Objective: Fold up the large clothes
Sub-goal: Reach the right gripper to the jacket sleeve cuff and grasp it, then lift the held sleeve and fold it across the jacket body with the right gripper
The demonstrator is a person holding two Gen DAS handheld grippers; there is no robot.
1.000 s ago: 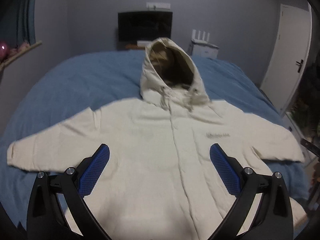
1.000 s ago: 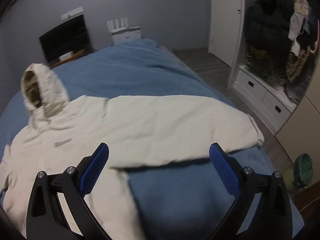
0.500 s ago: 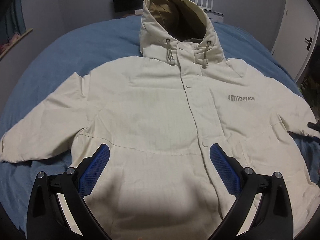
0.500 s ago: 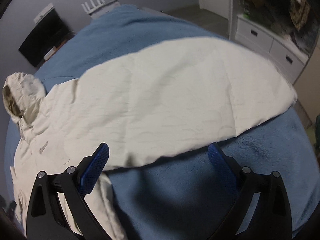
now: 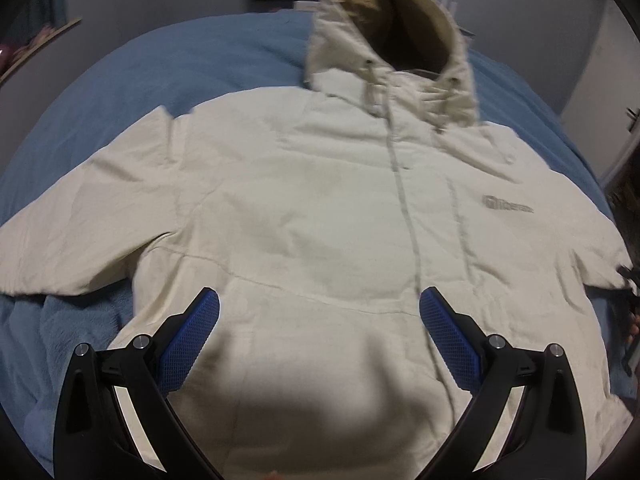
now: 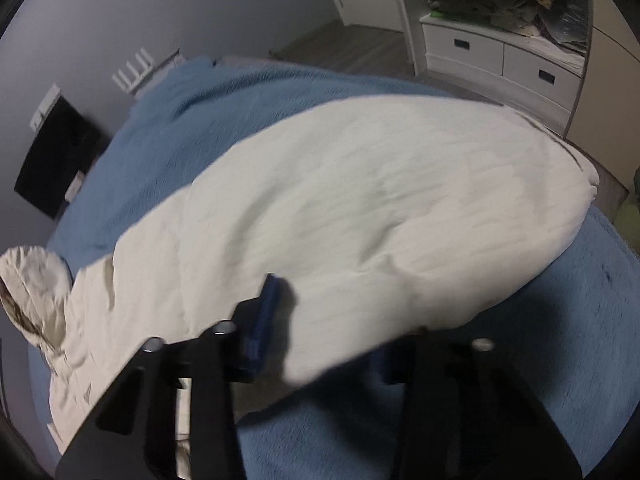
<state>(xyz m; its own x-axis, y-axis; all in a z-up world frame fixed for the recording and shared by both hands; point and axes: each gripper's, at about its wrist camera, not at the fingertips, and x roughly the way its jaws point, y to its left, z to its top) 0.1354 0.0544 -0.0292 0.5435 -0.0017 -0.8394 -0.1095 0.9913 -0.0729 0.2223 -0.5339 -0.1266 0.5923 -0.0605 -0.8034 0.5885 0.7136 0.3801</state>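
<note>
A cream hooded jacket (image 5: 320, 200) lies face up on the blue bed cover (image 5: 180, 80), hood (image 5: 392, 32) at the far end and both sleeves spread out. My left gripper (image 5: 320, 304) hovers open over the jacket's lower front with nothing between its blue pads (image 5: 192, 336). In the right wrist view the jacket's sleeve (image 6: 380, 200) stretches across the bed. My right gripper (image 6: 324, 320) is closing on the sleeve's near edge. One blue pad (image 6: 266, 312) sits on top of the fabric, the other finger is hidden beneath it, and the cloth puckers between them.
A black screen (image 6: 56, 168) and a white router (image 6: 132, 68) stand past the head of the bed. White drawers (image 6: 500, 64) with clothes piled above line the wall to the right. Bare blue cover (image 6: 440, 420) lies in front of the sleeve.
My left gripper has dropped closer to the jacket's front, still wide open. My right gripper has rolled, come down to the sleeve, and its wide jaws have narrowed around the sleeve's near edge.
</note>
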